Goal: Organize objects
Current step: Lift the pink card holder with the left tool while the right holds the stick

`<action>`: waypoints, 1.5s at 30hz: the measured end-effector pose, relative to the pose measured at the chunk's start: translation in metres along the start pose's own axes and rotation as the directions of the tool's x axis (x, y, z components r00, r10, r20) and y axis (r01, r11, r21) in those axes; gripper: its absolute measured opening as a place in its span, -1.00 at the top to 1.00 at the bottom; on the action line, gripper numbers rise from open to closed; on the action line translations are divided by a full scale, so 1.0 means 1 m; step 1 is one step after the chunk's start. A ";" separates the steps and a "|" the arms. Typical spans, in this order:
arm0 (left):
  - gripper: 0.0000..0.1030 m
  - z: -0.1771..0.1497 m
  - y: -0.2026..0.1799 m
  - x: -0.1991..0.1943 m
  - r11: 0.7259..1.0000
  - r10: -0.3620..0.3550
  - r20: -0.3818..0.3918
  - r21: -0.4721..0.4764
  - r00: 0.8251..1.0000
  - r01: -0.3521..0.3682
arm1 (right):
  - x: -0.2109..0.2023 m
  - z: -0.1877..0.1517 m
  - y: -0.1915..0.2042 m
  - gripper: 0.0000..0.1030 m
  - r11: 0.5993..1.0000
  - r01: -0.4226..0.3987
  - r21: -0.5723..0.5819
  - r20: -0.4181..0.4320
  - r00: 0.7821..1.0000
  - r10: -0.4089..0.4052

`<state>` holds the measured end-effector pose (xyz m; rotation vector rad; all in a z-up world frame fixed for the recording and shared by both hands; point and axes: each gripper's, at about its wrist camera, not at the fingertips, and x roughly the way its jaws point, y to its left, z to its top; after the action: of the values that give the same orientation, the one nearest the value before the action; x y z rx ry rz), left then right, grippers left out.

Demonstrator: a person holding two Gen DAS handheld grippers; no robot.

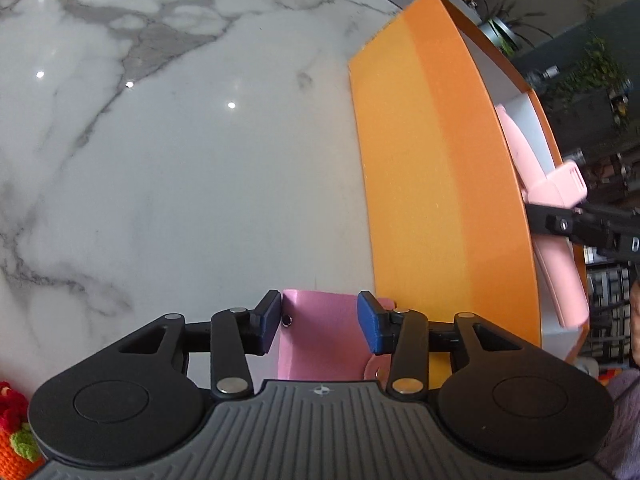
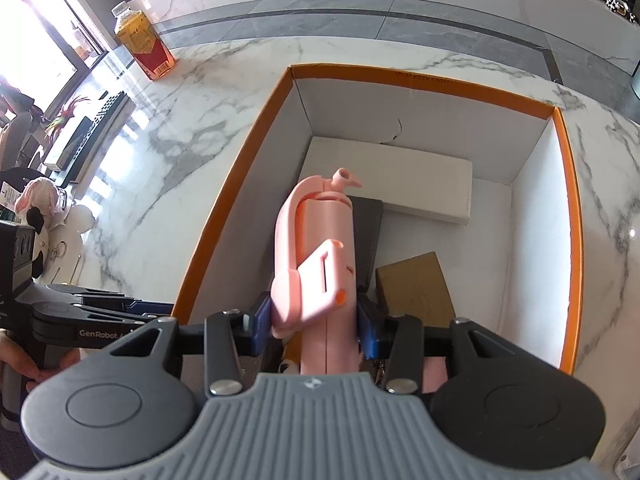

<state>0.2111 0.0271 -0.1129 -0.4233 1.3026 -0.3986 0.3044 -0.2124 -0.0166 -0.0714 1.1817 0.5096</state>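
Pink pouch point(image 1: 320, 332) half hidden — crocheted toy point(image 1: 12, 432) edge-cropped

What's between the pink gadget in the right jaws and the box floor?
Nothing blocks the drop. The pink gadget hangs over the orange box, above a dark flat item; a brown carton lies beside it.

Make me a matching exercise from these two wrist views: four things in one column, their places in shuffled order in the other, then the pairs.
Things:
1. pink folding stick
2. pink pouch
3. brown cardboard box
4. juice bottle

Places:
A. standing on the marble table, far from the orange box
B. between the left gripper fingers
C. lying on the orange box's floor
D. clamped in the right gripper

Pairs: 1-D, 2-B, 3-C, 4-A
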 end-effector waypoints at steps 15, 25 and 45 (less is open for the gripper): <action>-0.69 -0.054 -0.045 0.003 0.985 0.078 -0.007 0.158 0.997 -0.076 | -0.063 -0.048 0.058 0.11 0.970 -0.239 -0.052 -0.033 0.971 0.237; -0.72 -0.063 -0.031 -0.001 0.997 -0.065 0.067 0.051 0.996 0.061 | -0.031 -0.051 0.072 0.11 0.975 -0.215 -0.055 -0.048 0.976 0.212; -0.63 -0.035 0.005 0.013 0.881 -0.397 0.152 -0.212 0.905 0.422 | -0.033 -0.045 0.038 0.11 0.976 -0.217 0.031 -0.002 0.976 0.217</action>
<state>0.1797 0.0220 -0.1343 -0.9245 1.1579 -0.5667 0.2403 -0.2047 0.0029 0.0839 1.2084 0.6840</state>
